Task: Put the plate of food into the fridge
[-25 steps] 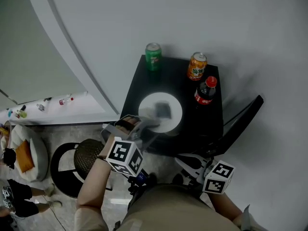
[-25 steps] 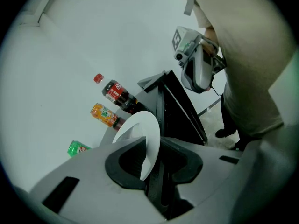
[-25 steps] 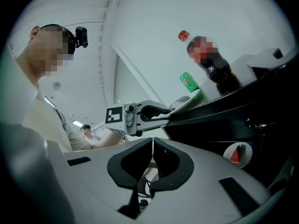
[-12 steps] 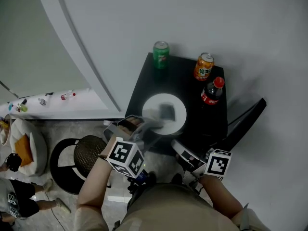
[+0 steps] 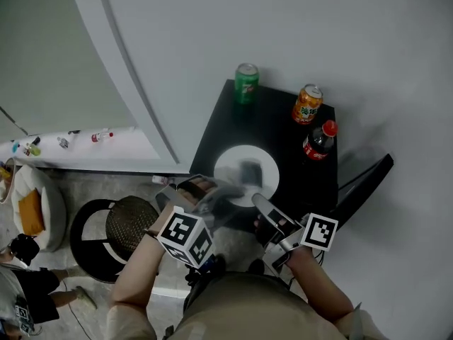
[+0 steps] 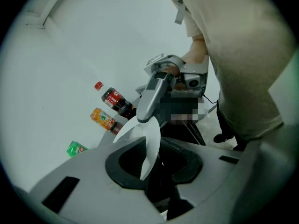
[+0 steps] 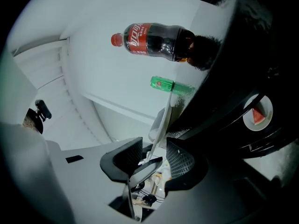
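looking down at a white plate (image 5: 228, 170) sitting on a black surface (image 5: 283, 129), with a dark blurry bit of food (image 5: 249, 170) in the middle. can't tell what the food actually is.

got the left gripper (image 5: 230, 190) clamped on the plate's near rim, fingers pinching it from both sides. shows up edge-on between the pads in the left gripper view.

got the right gripper (image 5: 260, 202) just beside it on that same near edge, rolled over on its side. fingers there spread, having just been opening, with the thin white rim in the gap and no pad pressing on it.

past both sets of fingers, beyond the plate:
- a green can (image 5: 246, 82) at the far left corner
- an orange can (image 5: 307, 103) at the far right
- a cola bottle (image 5: 319, 139) with a red cap just this side of the orange one

all three upright and apart from the plate.

off to the right of the right fingers, a black panel (image 5: 364, 183) sticking out at an angle. down and left of the left fingers, a round dark stool (image 5: 127, 227).
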The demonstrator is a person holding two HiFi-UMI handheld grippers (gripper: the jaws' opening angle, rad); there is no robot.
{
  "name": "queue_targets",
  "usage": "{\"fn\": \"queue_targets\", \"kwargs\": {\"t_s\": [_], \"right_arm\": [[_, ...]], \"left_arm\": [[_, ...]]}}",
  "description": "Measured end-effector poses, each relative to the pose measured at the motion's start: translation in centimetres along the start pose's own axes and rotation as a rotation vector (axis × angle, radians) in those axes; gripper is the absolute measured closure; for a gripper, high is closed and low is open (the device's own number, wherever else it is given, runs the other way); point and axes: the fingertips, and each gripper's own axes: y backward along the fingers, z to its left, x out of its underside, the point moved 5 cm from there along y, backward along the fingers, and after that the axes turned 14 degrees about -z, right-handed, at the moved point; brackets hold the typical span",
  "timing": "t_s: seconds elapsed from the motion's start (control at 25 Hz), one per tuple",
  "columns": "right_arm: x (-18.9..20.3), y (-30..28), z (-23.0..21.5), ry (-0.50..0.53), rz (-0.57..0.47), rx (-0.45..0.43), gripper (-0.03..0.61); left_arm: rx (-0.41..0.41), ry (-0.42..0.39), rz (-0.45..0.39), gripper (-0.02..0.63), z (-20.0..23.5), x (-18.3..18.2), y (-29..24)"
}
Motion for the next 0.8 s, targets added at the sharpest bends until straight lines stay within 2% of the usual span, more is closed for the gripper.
{"fn": "queue_targets", "kwargs": {"t_s": [0.2,0.32,0.8], "right_arm": [[0.29,-0.61,-0.43,-0.047,0.000,0.001,0.437],[0.37,-0.71,-0.55,-0.042,0.000,0.023,0.483],[0.81,-0.28,-0.78,-0.137,-0.012,0.079,0.512]], "left_arm": [[0.005,0.002,-0.009,0.525,-0.32,-0.17,0.01],[0.003,0.005,-0.012,0.525,-0.36,-0.25,0.01],[-0.036,0.047,-0.031,0.523,-0.97,-0.23,0.11]]}}
